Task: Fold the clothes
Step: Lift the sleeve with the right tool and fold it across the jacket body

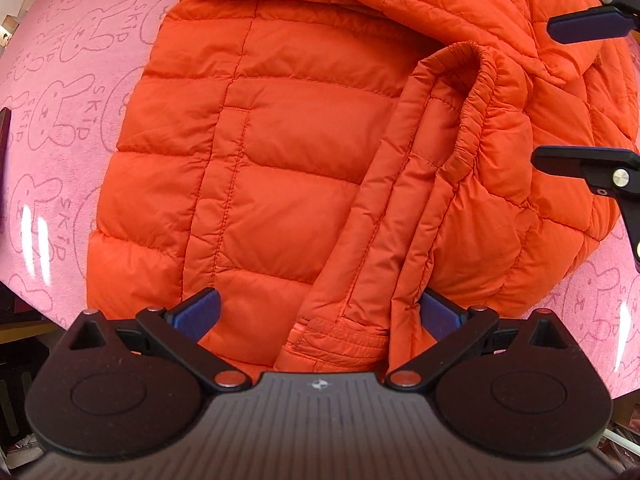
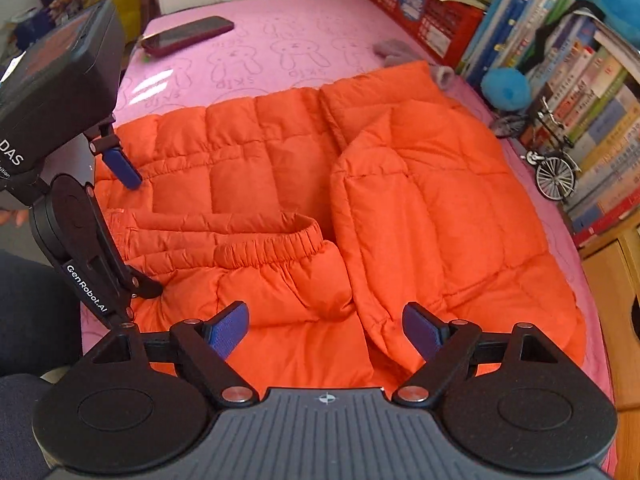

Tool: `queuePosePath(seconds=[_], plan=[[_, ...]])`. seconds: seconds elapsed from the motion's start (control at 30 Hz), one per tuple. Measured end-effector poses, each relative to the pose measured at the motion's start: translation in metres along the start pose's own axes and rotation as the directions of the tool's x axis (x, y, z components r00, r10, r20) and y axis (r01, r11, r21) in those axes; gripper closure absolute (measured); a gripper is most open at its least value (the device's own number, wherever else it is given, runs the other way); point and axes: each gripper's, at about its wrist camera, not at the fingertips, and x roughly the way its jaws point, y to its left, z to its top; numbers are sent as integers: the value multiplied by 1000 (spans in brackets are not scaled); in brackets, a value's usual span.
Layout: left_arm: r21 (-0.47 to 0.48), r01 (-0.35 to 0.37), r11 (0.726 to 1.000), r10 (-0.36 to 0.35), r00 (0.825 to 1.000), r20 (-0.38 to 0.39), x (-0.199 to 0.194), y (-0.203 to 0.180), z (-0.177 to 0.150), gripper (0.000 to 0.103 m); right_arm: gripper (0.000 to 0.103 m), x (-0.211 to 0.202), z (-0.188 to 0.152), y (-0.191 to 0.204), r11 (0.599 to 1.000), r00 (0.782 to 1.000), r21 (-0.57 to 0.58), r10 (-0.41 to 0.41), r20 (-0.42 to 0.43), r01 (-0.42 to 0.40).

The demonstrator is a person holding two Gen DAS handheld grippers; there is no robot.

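Orange quilted puffer jacket (image 2: 280,168) lies spread on the pink rabbit-print sheet (image 2: 280,40), one sleeve with an elastic cuff (image 2: 276,246) folded across the body.

Only the right wrist view shows the surroundings: a dark red phone (image 2: 186,35) on the far sheet, a row of upright books (image 2: 580,92) along the right edge, a small model bicycle (image 2: 554,160) and a blue plush ball (image 2: 506,88) beside them. The left wrist view shows the jacket's stitching and the same cuff (image 1: 476,92) close up (nothing of the room).

Left gripper (image 1: 320,312) is low over the jacket's near hem, fingers spread wide, sleeve fabric lying between them, nothing clamped. Right gripper (image 2: 326,330) hovers above the near edge, likewise wide apart, empty. From the left view its blue-padded fingers (image 1: 584,24) enter at the right, apart.
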Motion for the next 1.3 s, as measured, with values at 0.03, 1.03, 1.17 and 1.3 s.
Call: queuePosePath(seconds=[0.03,1.03,1.17,1.3], plan=[[-13,-4,1000,4,1000,4,-2,3,-2,0,22,6,7,1,999,1000,-37,26,-6,-26],[-326,-130,936,247,905,347,-157,85,63,0,84,-94,-26,-118,802,944,586,-98,314,-111],[-365,-110,925,268,868,418,-188,102,75,0,84,-97,-62,-152,671,929,741,-252,269,-32],[-342,-110,933,253,877,409,-182,103,88,0,76,-73,-96,-157,529,940,848,-292,174,7]])
